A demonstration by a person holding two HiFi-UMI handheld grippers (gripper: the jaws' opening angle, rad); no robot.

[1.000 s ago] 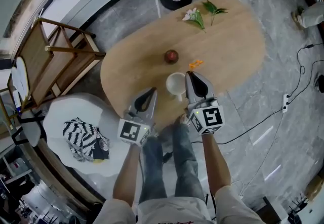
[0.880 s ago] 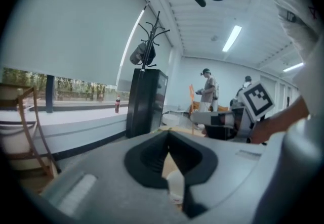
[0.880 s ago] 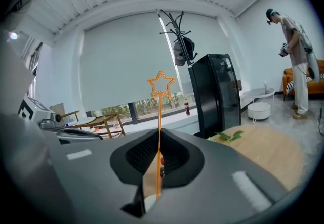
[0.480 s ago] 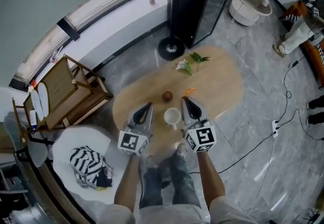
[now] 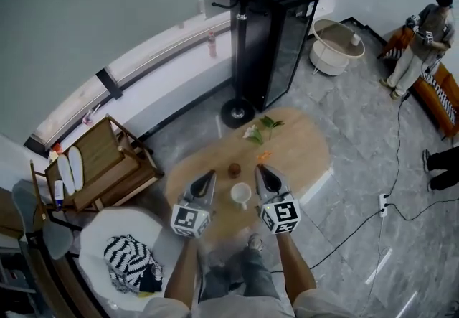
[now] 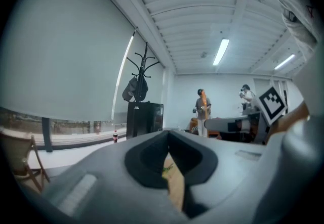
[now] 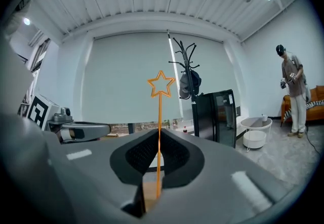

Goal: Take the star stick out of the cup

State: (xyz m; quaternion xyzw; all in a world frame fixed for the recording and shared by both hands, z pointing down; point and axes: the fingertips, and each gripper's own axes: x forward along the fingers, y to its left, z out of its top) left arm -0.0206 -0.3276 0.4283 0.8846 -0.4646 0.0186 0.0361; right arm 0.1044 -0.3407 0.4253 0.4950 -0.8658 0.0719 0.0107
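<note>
Right gripper (image 7: pixel 158 141) risen, star stick (image 7: pixel 159 117) clamped upright

Table (image 5: pixel 301 148) and cup (image 5: pixel 240 195) now farther below the head camera than before.

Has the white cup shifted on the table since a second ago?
No. The white cup still sits just on the near side of the red-brown fruit on the table; only the camera pulled back.

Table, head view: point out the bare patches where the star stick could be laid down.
The widest bare wood is the right end of the table, past the right gripper and right of the flower sprig. A narrower strip lies at the left end, outside the left gripper. The middle is crowded: cup, dark red ball, both grippers.
</note>
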